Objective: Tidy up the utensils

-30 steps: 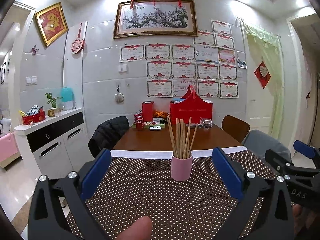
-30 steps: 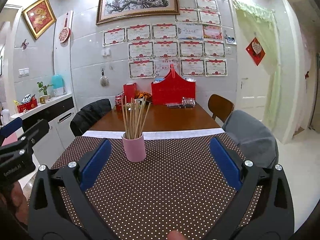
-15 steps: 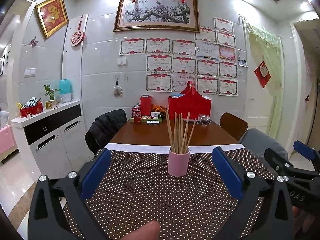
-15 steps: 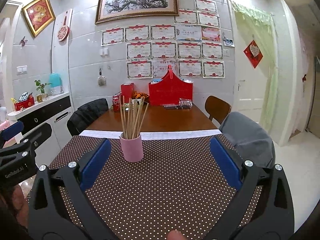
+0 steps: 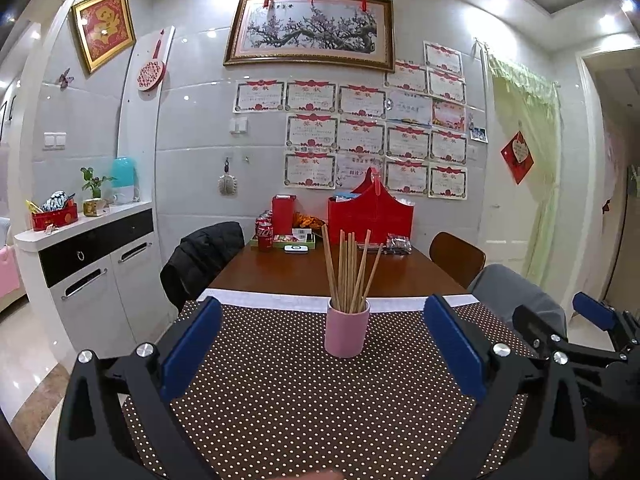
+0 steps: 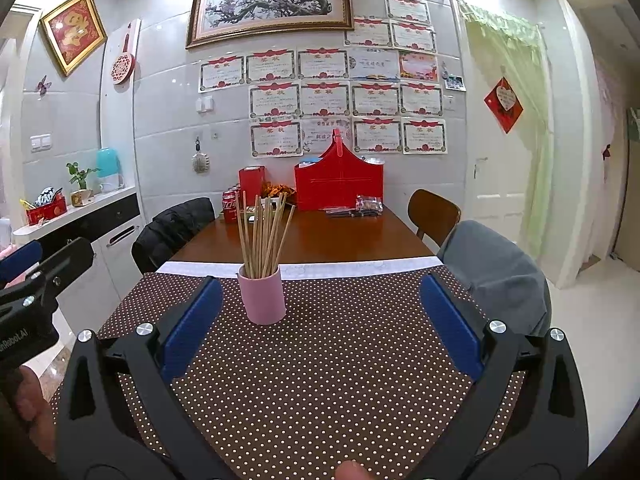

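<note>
The left gripper [image 5: 322,344] is held spread wide with nothing between its blue pads [image 5: 191,347], and the right gripper [image 6: 320,320] is likewise spread and empty. Both are kept above the dotted brown tablecloth [image 6: 340,380], short of the pink cup [image 5: 346,327]. In the left wrist view the cup is seen dead ahead between the fingers; in the right wrist view it stands ahead and to the left, near the left pad.

The chopsticks [image 5: 351,266] are gathered in the cup, which stands upright on the cloth, on the near side of the white strip [image 6: 340,270] behind it. Their long axes run nearly vertical, tips down inside the cup and free ends up, fanned slightly outward; one at the right of the cup leans furthest.

Tipping is judged the main risk: the cup looks narrow and light, and the tall sticks would act as levers if brushed by a finger. A loose bundle could also be scattered if only a few sticks were pinched and drawn out at a slant.
</note>
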